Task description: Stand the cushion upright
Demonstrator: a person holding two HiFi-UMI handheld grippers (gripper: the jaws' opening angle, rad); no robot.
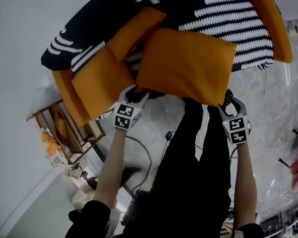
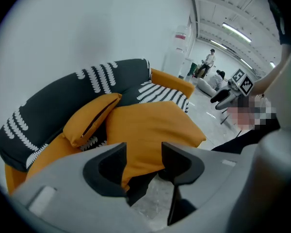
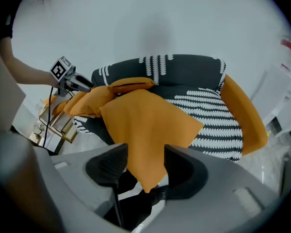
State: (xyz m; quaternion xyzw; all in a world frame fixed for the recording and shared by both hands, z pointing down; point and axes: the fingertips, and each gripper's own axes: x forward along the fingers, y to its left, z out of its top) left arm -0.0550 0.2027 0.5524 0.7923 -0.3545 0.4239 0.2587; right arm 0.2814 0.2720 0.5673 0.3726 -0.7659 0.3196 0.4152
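A flat orange cushion lies on the front of the seat of a black sofa with white patterning, and its near edge overhangs toward me. My left gripper is at the cushion's near left corner, its jaws open with that corner in the gap between them. My right gripper is at the near right corner, also open, and the corner's tip hangs between the jaws. I cannot see either pair of pads pressing on the fabric.
A second orange cushion leans behind the first on the left. The sofa has orange arms. A wooden side rack stands left of the sofa. Cables lie on the marble floor by my legs. People are far off.
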